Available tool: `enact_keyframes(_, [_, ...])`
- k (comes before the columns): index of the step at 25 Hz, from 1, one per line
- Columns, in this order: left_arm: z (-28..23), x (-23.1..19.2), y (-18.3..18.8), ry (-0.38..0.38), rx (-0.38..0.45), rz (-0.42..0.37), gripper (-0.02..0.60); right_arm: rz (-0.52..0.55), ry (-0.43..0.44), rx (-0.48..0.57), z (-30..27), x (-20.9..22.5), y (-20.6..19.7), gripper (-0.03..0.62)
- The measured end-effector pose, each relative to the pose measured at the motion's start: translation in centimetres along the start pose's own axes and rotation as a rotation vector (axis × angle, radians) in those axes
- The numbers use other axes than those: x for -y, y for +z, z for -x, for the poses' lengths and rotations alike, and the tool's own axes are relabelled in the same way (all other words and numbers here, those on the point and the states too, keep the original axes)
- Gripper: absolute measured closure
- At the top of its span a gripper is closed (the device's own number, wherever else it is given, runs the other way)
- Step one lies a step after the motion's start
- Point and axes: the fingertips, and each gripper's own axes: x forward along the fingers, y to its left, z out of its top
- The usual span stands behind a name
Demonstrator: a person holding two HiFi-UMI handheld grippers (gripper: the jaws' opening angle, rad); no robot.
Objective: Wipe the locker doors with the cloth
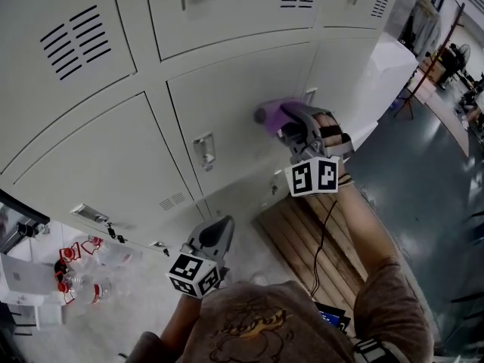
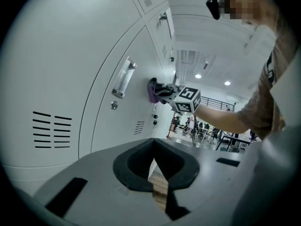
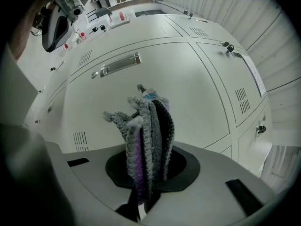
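- Pale metal locker doors form the backdrop, with a wooden pallet on the floor at their foot.
- Right gripper: jaws clamped on a bunched grey and purple cloth, which stands up between them.
- Ahead of those jaws, the cloth's far end lies against a door panel, with a recessed handle further beyond.
- Left gripper: jaws drawn together with nothing between them, held low, apart from the doors and well apart from the cloth.
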Motion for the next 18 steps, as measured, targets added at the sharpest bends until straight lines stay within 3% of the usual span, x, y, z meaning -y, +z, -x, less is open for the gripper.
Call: enact_keyframes(18, [0.6,0.1,-0.2,0.012,-0.012,-0.008,0.578,-0.059,0.203,-0.083,-0.5,-11.0,-3.3,0.548])
